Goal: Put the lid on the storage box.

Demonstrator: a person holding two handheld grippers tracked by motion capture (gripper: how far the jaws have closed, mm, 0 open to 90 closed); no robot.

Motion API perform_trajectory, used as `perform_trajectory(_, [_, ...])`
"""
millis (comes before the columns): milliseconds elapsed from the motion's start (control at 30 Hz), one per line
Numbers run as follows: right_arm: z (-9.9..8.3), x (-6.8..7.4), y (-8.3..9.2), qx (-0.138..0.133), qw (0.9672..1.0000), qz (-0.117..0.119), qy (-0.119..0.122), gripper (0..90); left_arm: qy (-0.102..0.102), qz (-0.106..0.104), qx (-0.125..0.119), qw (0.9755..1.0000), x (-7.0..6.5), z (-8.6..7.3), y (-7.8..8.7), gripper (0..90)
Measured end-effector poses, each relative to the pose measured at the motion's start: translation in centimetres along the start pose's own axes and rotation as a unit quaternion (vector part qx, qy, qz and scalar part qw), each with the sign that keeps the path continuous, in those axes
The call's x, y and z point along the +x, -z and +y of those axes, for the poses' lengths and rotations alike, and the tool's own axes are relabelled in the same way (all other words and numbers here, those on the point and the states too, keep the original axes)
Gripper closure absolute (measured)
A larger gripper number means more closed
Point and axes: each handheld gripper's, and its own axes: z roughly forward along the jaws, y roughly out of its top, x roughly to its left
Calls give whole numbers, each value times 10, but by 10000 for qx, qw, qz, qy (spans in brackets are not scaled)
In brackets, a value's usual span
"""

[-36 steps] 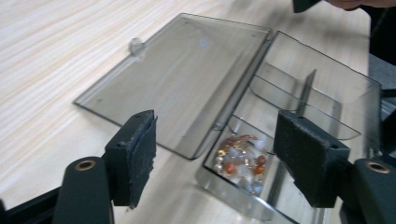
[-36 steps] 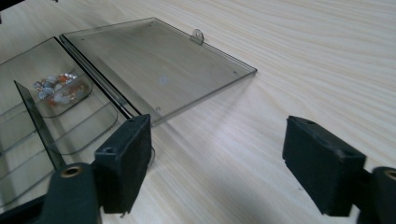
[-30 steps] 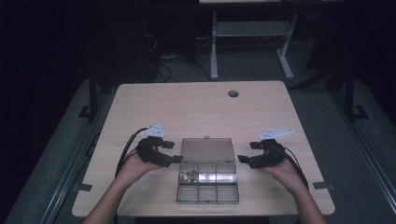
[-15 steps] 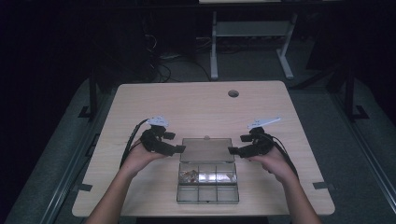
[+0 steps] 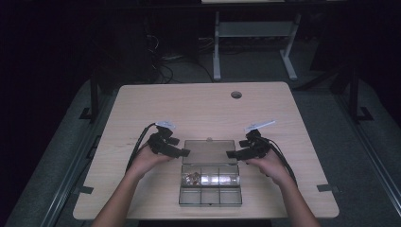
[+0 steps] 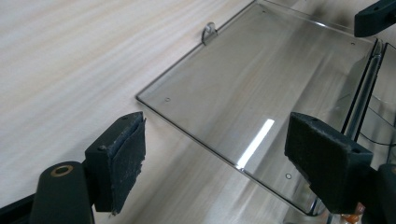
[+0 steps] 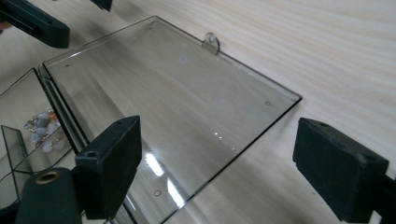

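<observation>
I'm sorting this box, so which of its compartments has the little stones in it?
The back-row compartment on the left, nearest the left gripper, holds the small stones. The three front-row compartments of the clear box look empty.

one compartment box (image 5: 210, 187), two grippers (image 5: 185, 152)

- The high view is dim: only the table (image 5: 203, 109) catches light, and the room around it sinks into near black.
- That view is soft and grainy, with small details smeared.
- The left gripper view is bright; a white streak of glare lies on the clear lid (image 6: 261, 93), suggesting light from above.
- The right gripper view shows fainter glare spots on the lid (image 7: 177, 107).
- In both gripper views the black pads close to the lens look slightly soft.
</observation>
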Motion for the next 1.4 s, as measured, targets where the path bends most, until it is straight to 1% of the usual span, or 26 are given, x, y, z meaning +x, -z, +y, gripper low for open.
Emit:
perform_trajectory(67, [-1, 0, -2, 52, 10000, 33, 8, 150, 23, -7, 43, 10000, 1, -2, -2, 200])
perform_trajectory(100, [-1, 0, -3, 81, 9999, 55, -24, 149, 88, -29, 39, 9999, 1, -3, -3, 200])
perform_trajectory(133, [-2, 0, -4, 106, 9999, 52, -56, 149, 109, -56, 73, 9999, 2, -4, -3, 200])
perform_trajectory(167, [-2, -1, -5, 104, 9999, 76, -48, 149, 184, -109, 52, 9998, 2, -4, -4, 200])
perform_trajectory(267, [-3, -1, -7, 173, 9998, 73, -71, 145, 197, -149, 159, 9996, 2, -6, -7, 194])
perform_trajectory(400, [-3, 0, -8, 181, 9997, 153, -101, 141, 293, -265, 167, 9991, 3, -6, -9, 186])
perform_trajectory(467, [-3, 0, -9, 211, 9995, 195, -133, 140, 381, -335, 180, 9985, 3, -6, -10, 181])
perform_trajectory(567, [-4, 0, -12, 270, 9992, 245, -172, 140, 487, -423, 118, 9978, 4, -9, -11, 180])
perform_trajectory(667, [-4, 0, -12, 280, 9990, 288, -204, 140, 646, -533, 59, 9965, 6, -11, -12, 180])
perform_trajectory(767, [-4, -1, -14, 295, 9985, 376, -280, 139, 747, -639, 71, 9951, 8, -12, -14, 179])
perform_trajectory(900, [-4, -4, -15, 305, 9979, 453, -346, 136, 742, -686, 58, 9949, 9, -12, -14, 176])
perform_trajectory(1033, [-5, -6, -16, 312, 9973, 537, -400, 135, 703, -793, 37, 9944, 7, -12, -17, 177])
perform_trajectory(1100, [-5, -6, -17, 321, 9967, 578, -472, 135, 729, -775, 44, 9943, 6, -12, -17, 175])
perform_trajectory(1233, [-5, -6, -18, 311, 9966, 587, -478, 132, 742, -781, 10, 9942, 6, -13, -17, 177])
perform_trajectory(1300, [-5, -6, -18, 304, 9965, 609, -484, 134, 763, -834, -9, 9936, 6, -13, -18, 179])
perform_trajectory(1333, [-6, -6, -19, 303, 9964, 649, -458, 133, 776, -906, -5, 9929, 5, -13, -19, 182])
perform_trajectory(1400, [-5, -5, -21, 296, 9960, 712, -459, 130, 798, -953, -22, 9922, 3, -12, -21, 184])
